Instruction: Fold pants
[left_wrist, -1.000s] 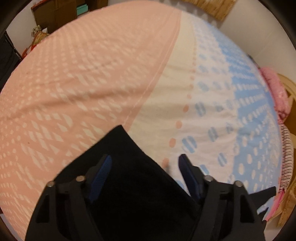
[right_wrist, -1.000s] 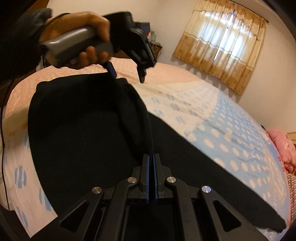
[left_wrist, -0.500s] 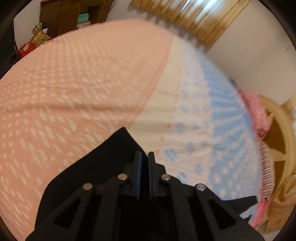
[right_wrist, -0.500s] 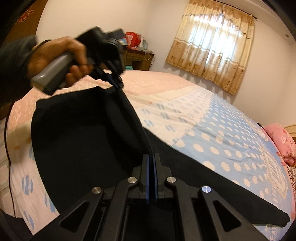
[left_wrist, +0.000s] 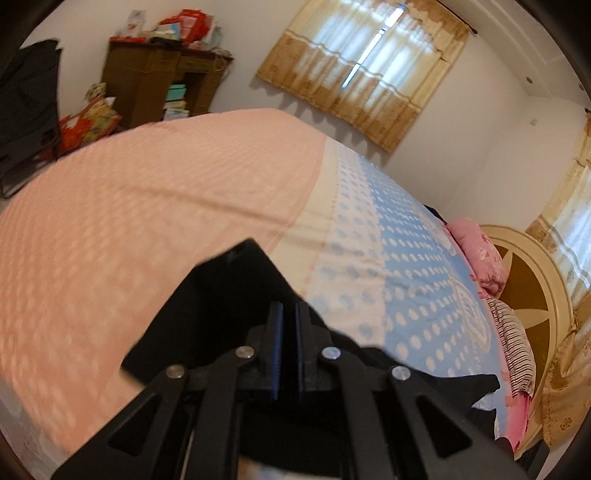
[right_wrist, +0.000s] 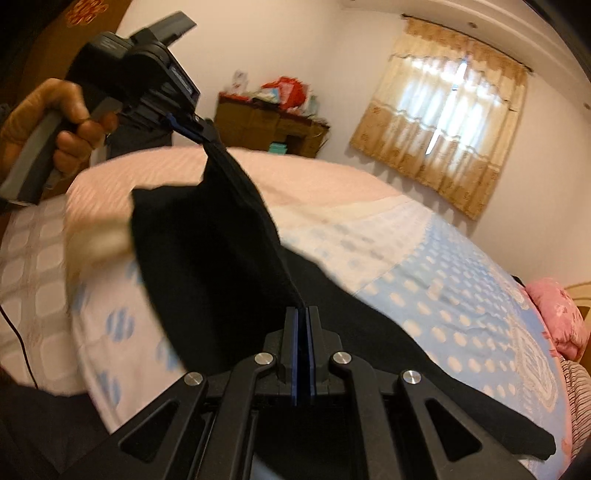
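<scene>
The black pants hang above the bed, stretched between my two grippers. My left gripper is shut on one corner of the pants; it also shows in the right wrist view, held high at the upper left in the person's hand. My right gripper is shut on the pants' other corner, lower and nearer. The taut top edge runs between the two grips. The rest of the pants trails down onto the bed to the right.
The bed has a pink, cream and blue dotted cover. A pink pillow and the headboard lie at the right. A brown cabinet and a curtained window stand behind the bed.
My left gripper closed on the pants' corner and both grippers lifted the pants off the bed; both views now tilt up toward the room.
</scene>
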